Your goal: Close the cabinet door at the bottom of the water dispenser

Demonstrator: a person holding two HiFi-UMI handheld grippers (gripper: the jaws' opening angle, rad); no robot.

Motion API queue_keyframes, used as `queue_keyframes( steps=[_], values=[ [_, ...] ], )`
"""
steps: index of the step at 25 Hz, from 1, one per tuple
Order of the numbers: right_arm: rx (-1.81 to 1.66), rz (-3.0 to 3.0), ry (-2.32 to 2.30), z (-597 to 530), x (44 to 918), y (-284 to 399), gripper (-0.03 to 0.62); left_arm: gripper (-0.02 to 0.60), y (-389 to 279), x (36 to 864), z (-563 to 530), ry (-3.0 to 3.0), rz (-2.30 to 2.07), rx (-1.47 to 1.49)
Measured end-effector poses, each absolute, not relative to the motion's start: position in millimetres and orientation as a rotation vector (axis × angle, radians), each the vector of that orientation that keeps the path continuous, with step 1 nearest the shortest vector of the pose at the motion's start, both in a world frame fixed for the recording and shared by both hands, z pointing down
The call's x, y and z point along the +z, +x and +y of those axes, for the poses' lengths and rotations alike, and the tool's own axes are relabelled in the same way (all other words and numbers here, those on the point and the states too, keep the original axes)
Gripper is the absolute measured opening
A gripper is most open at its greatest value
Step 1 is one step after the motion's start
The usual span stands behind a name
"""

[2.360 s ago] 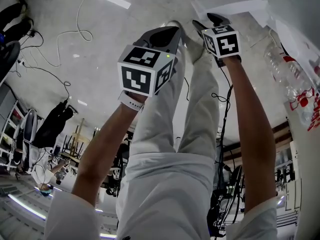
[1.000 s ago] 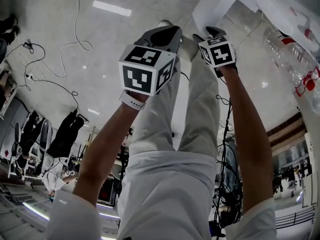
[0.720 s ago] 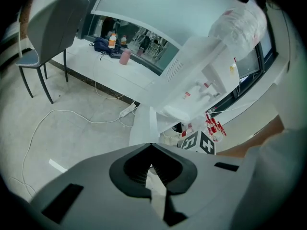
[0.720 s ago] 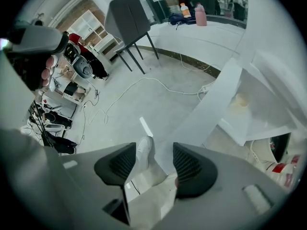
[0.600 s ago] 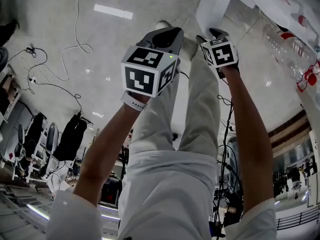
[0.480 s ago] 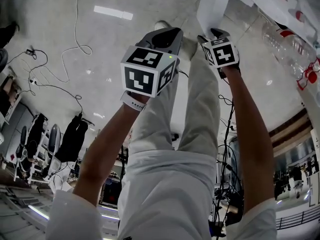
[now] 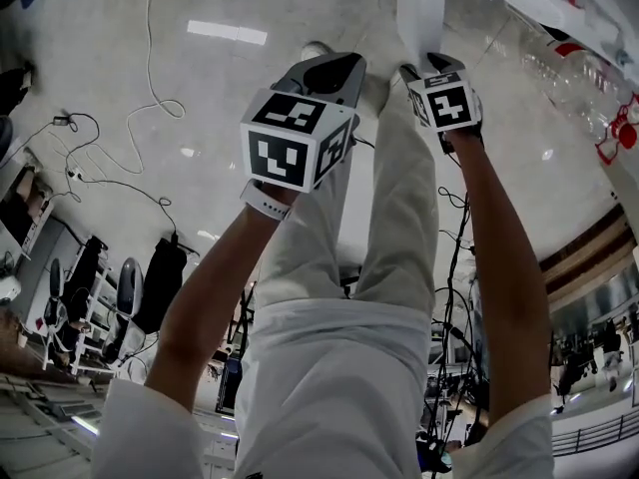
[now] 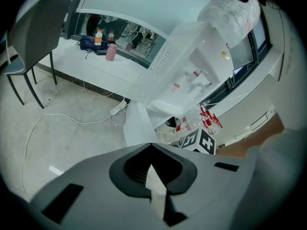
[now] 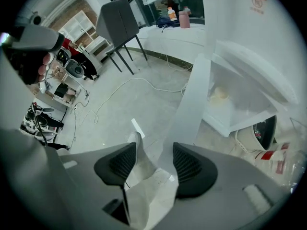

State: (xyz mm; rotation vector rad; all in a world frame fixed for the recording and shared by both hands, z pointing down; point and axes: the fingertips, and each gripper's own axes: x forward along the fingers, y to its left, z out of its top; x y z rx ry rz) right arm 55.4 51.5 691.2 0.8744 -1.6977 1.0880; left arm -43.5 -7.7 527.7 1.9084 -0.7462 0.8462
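The flat white cabinet door (image 7: 419, 8) at the top of the head view hangs open, right gripper (image 9: 149, 162) fingers apart at its edge, left gripper (image 8: 152, 170) fingers together and empty, closing not done.

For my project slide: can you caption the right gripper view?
Right gripper, jaws apart, at the edge of the open cabinet door under the water dispenser.

head camera looks down, all share door (image 7: 419, 8)
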Motion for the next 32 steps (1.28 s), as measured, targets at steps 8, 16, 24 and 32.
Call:
queue_keyframes(
  steps=[8, 16, 24, 32],
  values=[
    [1.079, -1.681, 0.946, 52.4, 691.9, 85.4, 0.244, 0.006, -22.5, 529.0, 1.6, 1.929, -0.707, 0.880],
    [1.057, -1.671, 0.972, 51.2, 695.2, 113.9, 0.244, 0.006, -0.3, 531.5, 9.2, 1.951, -0.668, 0.906],
    [1.020, -1.665, 0.985, 46.6, 692.3, 136.1, 0.244, 0.006, 13.9, 530.9, 14.6, 1.965, -0.639, 0.927],
    [0.985, -1.645, 1.026, 38.2, 696.1, 168.7, 0.244, 0.006, 25.4, 531.3, 16.7, 1.971, -0.622, 0.936]
  ],
)
